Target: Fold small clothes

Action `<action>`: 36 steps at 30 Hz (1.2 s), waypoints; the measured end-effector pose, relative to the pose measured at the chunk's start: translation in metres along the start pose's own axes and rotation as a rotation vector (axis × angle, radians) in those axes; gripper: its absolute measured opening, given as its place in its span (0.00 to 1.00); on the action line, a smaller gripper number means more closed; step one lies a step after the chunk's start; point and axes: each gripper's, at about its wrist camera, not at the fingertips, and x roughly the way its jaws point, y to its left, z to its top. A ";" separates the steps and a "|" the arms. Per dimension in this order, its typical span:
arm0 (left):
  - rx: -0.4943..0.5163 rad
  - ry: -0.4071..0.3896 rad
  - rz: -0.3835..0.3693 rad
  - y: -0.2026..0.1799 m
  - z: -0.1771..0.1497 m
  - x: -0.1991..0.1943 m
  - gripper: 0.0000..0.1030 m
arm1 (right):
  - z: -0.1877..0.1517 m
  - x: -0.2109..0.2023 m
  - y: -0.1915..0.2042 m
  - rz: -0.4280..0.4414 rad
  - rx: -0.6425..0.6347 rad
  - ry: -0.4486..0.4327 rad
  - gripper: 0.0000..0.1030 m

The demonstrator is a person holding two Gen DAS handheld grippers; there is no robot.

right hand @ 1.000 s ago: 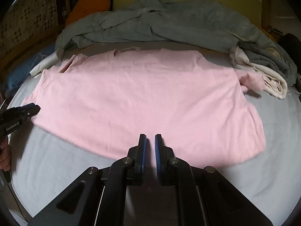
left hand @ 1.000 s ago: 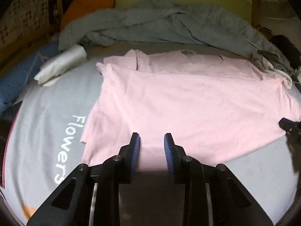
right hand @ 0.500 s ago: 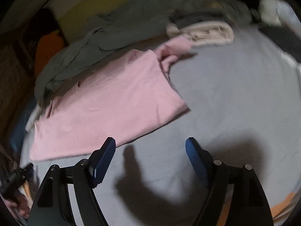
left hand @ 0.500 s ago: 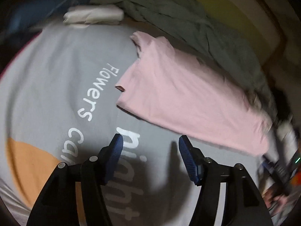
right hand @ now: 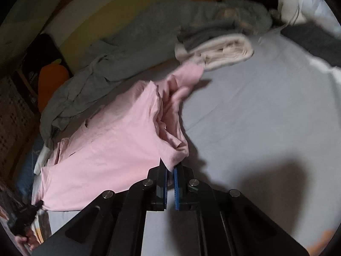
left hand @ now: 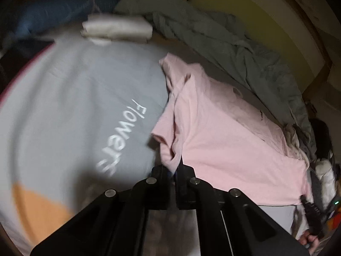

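Left gripper (left hand: 175, 170): jaws closed on the near left corner of the pink shirt (left hand: 230, 143), the cloth bunched and lifted just ahead of the fingertips. Right gripper (right hand: 170, 169): blue-padded jaws pinched together on the near right corner of the same shirt, which wrinkles upward at that edge. The shirt lies spread on the grey bedsheet (right hand: 255, 111), beside the printed word "Flowers" (left hand: 123, 136). Behind it lies a rumpled grey blanket (left hand: 223, 40); a folded white cloth (left hand: 117, 28) rests at the far left, and a cream folded cloth (right hand: 221, 51) touches the shirt's right sleeve.
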 end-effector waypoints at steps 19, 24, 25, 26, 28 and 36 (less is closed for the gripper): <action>0.086 0.053 -0.029 0.021 0.075 0.011 0.47 | -0.028 -0.064 0.059 -0.339 -0.209 -0.163 0.33; 0.109 0.164 0.031 0.023 0.116 0.090 0.44 | -0.019 -0.041 0.098 -0.147 -0.255 -0.066 0.33; 0.107 0.174 0.046 0.024 0.118 0.101 0.32 | -0.020 -0.036 0.109 -0.130 -0.284 -0.057 0.33; 0.104 0.175 0.043 0.025 0.120 0.107 0.18 | -0.023 -0.032 0.120 -0.122 -0.311 -0.050 0.33; 0.077 0.138 -0.003 0.028 0.120 0.100 0.03 | -0.030 -0.024 0.136 -0.105 -0.345 -0.033 0.33; 0.191 0.013 0.176 0.025 0.099 0.044 0.04 | -0.057 0.034 0.182 -0.028 -0.408 0.100 0.33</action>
